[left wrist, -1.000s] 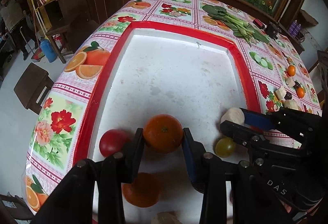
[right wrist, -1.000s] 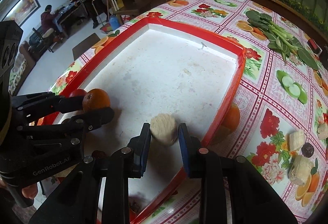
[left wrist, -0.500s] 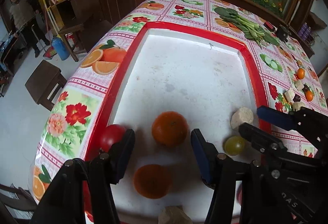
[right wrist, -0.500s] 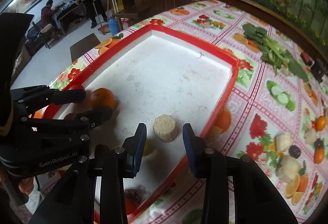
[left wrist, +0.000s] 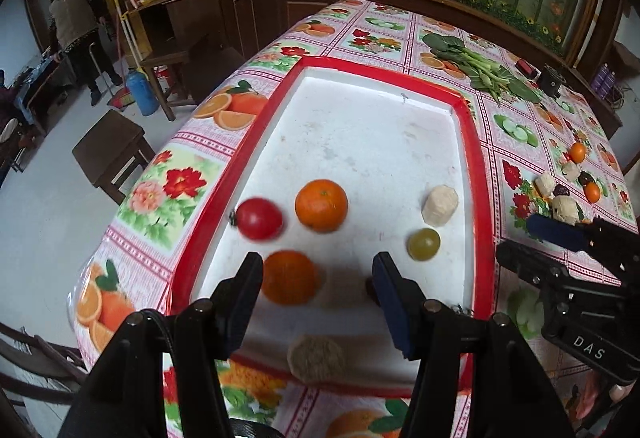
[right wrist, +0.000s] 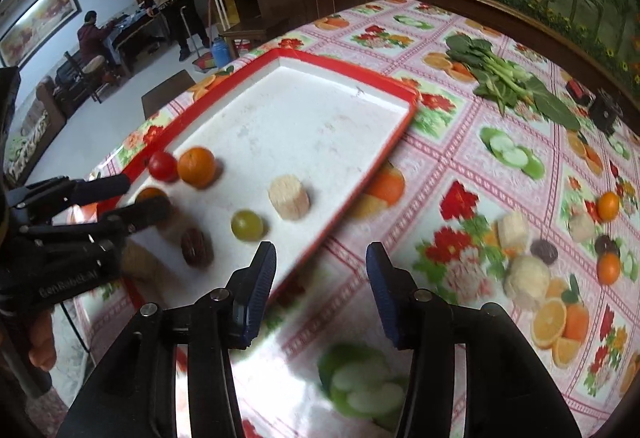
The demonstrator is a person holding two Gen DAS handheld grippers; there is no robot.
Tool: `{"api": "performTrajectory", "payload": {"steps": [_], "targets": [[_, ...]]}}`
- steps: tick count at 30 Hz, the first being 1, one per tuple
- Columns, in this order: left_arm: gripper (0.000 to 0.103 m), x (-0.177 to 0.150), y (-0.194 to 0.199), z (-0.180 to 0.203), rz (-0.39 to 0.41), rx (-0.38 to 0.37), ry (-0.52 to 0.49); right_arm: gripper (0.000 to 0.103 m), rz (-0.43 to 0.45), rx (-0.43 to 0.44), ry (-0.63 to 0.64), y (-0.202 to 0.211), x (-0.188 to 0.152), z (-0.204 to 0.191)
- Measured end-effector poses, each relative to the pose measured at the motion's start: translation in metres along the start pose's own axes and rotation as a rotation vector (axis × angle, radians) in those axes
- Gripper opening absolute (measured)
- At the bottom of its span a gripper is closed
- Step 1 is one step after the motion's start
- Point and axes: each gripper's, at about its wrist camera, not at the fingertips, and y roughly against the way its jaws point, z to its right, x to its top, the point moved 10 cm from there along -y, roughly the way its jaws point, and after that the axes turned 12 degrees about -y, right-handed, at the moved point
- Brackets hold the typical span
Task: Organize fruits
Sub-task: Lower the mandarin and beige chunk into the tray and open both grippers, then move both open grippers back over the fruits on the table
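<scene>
A red-rimmed white tray point(left wrist: 468, 141) holds an orange point(left wrist: 321, 204), a tomato point(left wrist: 258, 218), a second orange point(left wrist: 289, 277), a green grape point(left wrist: 423, 244) and a beige chunk point(left wrist: 439, 205). My left gripper point(left wrist: 318, 270) hangs open above the tray's near end, back from the first orange, with the second orange just below its left finger. My right gripper point(right wrist: 320, 258) is over the tablecloth beside the tray's rim point(right wrist: 400, 125); its jaws are opening and nothing is between them. The beige chunk point(right wrist: 289, 197) and the grape point(right wrist: 247, 225) lie ahead to its left.
Loose small oranges point(right wrist: 608, 205), beige chunks point(right wrist: 526, 278) and dark fruits point(right wrist: 544, 252) lie on the flowered tablecloth at the right. Leafy greens point(right wrist: 508, 77) lie farther back. A dark wrinkled fruit point(right wrist: 196, 249) sits in the tray. The table edge drops off at the left, with a stool point(left wrist: 108, 149) below.
My left gripper let go of the orange and my right let go of the beige chunk. Both opened and drew back and up; the right one swung off the tray.
</scene>
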Motion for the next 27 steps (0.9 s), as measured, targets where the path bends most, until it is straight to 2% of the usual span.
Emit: {"api": "performTrajectory", "payload": {"steps": [6,14,20,21,27], "targets": [[0.060,-0.010,0.008,0.012,-0.004,-0.002,0.024,0.048,-0.023,-0.003,-0.037,0.010,-0.018,0.027],[0.060,-0.010,0.023,0.050,0.014,-0.019,-0.015,0.049,-0.029,-0.030,-0.143,0.030,-0.036,0.083],[0.060,-0.006,0.028,0.064,0.023,-0.070,0.037,0.052,0.007,-0.053,-0.228,0.052,-0.043,0.124],[0.060,-0.006,0.026,0.067,0.018,-0.068,0.032,0.055,0.011,-0.056,-0.238,0.055,-0.044,0.131],[0.060,0.001,0.019,0.087,-0.009,-0.079,0.003,0.056,0.032,-0.093,-0.302,0.065,-0.049,0.171]]}}
